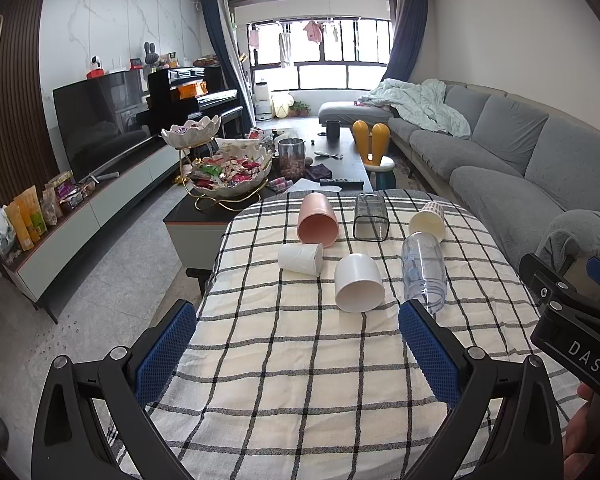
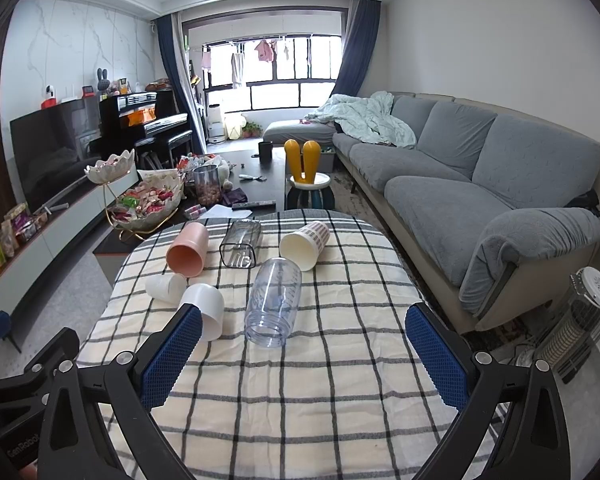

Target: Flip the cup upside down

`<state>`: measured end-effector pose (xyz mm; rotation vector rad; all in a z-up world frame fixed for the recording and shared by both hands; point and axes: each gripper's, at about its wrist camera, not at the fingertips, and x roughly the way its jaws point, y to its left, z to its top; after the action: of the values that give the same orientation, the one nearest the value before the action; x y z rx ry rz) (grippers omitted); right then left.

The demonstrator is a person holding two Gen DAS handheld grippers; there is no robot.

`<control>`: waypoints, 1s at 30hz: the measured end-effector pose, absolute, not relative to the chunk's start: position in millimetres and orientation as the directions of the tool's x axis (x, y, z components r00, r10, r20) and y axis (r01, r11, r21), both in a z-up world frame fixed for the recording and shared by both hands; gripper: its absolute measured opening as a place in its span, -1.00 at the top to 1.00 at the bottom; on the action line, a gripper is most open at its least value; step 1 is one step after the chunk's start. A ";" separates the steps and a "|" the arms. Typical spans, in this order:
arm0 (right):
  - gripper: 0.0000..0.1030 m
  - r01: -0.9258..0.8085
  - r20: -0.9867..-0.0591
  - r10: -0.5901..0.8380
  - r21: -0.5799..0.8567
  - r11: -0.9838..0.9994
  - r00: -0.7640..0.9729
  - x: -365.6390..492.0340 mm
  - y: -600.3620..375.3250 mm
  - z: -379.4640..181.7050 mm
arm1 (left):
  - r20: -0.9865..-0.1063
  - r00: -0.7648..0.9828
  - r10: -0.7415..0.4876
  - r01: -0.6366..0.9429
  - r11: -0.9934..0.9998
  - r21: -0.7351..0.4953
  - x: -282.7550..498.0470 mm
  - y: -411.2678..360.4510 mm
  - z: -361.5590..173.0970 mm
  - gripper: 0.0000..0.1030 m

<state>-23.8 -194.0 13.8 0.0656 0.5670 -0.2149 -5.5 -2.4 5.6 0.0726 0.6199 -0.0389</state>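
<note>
Several cups lie on their sides on the checked tablecloth [image 1: 300,360]: a pink cup [image 1: 318,220], a dark clear square cup [image 1: 371,217], a cream paper cup [image 1: 428,218], a small white cup [image 1: 301,259], a white cup [image 1: 358,288] and a clear plastic cup [image 1: 424,272]. In the right wrist view they are the pink cup [image 2: 188,249], square cup [image 2: 241,243], paper cup [image 2: 305,245], small white cup [image 2: 166,287], white cup [image 2: 204,310] and clear cup [image 2: 274,302]. My left gripper [image 1: 298,322] is open and empty, short of the white cup. My right gripper [image 2: 304,324] is open and empty, near the clear cup's mouth.
A dark coffee table [image 1: 340,160] with a tiered snack bowl [image 1: 230,172] and jar stands beyond the table. A grey sofa [image 2: 500,200] runs along the right. A TV cabinet [image 1: 80,208] lines the left. A heater [image 2: 580,320] stands at the right.
</note>
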 end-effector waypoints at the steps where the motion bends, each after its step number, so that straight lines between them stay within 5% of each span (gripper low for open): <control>1: -0.98 0.220 -0.539 -0.184 0.003 0.976 0.822 -23.7 -194.0 13.8 | -0.582 0.813 -0.015 0.059 0.997 0.056 -5.6 -2.4 5.7 -1.00; 30: -0.98 0.217 -0.552 -0.181 0.000 0.976 0.814 -16.1 -188.4 10.8 | -0.584 0.812 -0.016 0.056 0.997 0.051 -9.4 -1.5 5.5 -1.00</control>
<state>-16.1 -188.4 10.8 0.0643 0.5826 -0.2126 -9.4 -1.5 5.5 0.0667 0.6224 -0.0388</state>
